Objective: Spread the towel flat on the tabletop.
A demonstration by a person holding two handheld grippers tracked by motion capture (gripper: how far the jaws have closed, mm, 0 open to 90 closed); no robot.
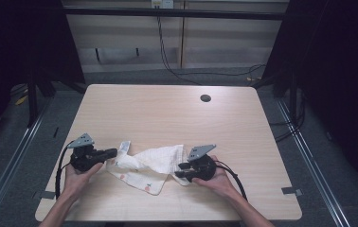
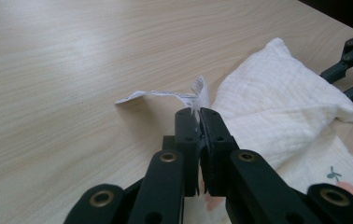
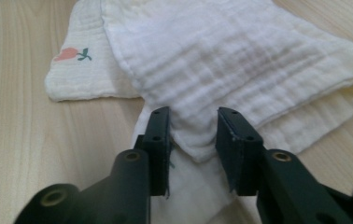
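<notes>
A white muslin cloth (image 1: 151,165) with small red fruit prints lies crumpled near the table's front edge. My left gripper (image 1: 115,152) is at its left end, shut on the cloth's edge beside a white care label (image 2: 165,94); the cloth (image 2: 277,112) spreads to the right of the jaws. My right gripper (image 1: 179,170) is at the cloth's right end. Its jaws stand apart with a folded corner of the cloth (image 3: 221,60) lying between them (image 3: 193,140). A red fruit print (image 3: 69,54) shows on a lower layer.
The light wooden table (image 1: 167,113) has a round cable hole (image 1: 205,98) at the back right. Dark curtains and metal rails flank the table. The other gripper's jaws (image 2: 352,70) appear at the right edge of the left gripper view.
</notes>
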